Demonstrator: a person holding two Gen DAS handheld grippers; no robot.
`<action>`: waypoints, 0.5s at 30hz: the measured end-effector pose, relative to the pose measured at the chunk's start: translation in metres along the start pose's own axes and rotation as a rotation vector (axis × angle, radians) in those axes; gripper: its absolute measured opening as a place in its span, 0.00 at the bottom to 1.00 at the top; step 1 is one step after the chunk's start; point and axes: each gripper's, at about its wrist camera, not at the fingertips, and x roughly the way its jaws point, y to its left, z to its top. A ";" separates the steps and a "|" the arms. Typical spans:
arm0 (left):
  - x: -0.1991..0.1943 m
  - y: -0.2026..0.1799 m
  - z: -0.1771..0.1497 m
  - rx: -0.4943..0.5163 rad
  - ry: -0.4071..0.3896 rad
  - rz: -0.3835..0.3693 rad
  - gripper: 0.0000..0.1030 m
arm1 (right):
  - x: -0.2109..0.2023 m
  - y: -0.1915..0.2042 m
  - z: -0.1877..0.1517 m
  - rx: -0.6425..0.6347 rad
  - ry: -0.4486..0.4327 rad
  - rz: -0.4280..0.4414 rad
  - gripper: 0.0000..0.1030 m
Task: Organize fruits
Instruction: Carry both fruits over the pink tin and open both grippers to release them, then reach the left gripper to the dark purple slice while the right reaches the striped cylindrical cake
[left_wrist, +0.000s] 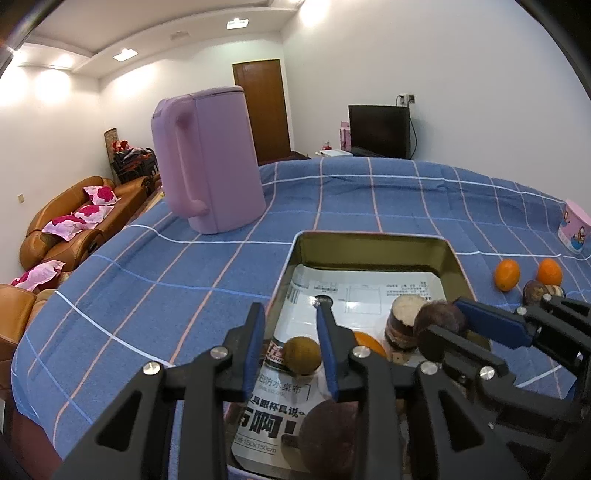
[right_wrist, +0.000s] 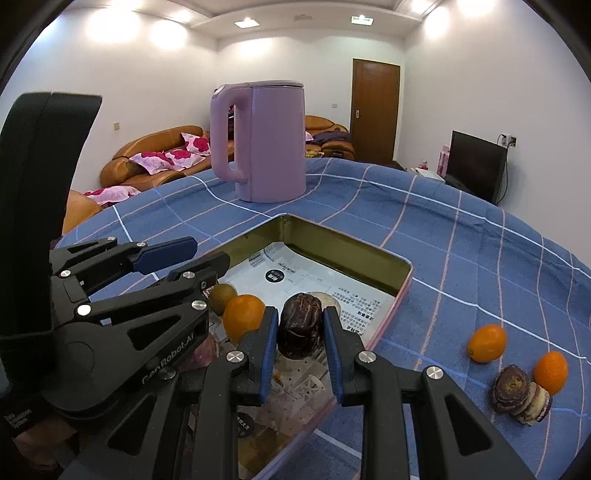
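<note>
My right hand-held gripper (right_wrist: 300, 332) straddles wrinkled dark fruit (right_wrist: 300, 325) in tin (right_wrist: 402, 284), frame centre; contact unclear. Left hand-held gripper (left_wrist: 291, 343) open, empty. Fruit light, soft; pinch sides gently.

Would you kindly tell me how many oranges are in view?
3: one orange in the tin, two on the cloth right of it. Grippers may hide others.
</note>
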 end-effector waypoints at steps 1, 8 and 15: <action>0.000 0.000 0.000 -0.002 0.001 0.005 0.37 | 0.000 -0.001 0.000 0.003 0.001 0.001 0.26; -0.003 0.000 -0.001 -0.005 -0.008 0.025 0.56 | -0.004 -0.006 -0.001 0.024 -0.007 -0.003 0.27; -0.011 0.001 -0.001 -0.024 -0.025 0.028 0.65 | -0.013 -0.011 -0.004 0.041 -0.040 -0.026 0.35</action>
